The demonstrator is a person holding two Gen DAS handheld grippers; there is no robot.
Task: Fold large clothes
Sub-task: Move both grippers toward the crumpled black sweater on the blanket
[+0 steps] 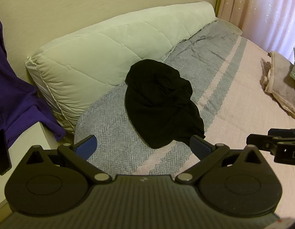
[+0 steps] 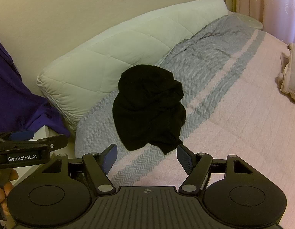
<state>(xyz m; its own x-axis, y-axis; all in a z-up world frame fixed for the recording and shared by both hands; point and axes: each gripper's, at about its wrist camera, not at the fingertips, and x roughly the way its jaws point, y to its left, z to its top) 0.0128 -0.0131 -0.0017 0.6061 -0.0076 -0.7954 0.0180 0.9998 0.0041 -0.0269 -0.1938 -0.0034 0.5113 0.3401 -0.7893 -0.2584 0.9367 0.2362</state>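
The black garment (image 1: 160,103) lay crumpled in a heap on the bedspread (image 1: 113,133), just ahead of both tools, its near hem beside the left gripper's (image 1: 144,147) right fingertip. That gripper stood spread wide and held nothing. The right gripper (image 2: 145,158) was likewise wide and empty, the hem just short of its right pad. A white quilted bolster (image 1: 101,57) bounded the far side; bare pink cover lay open to the right.
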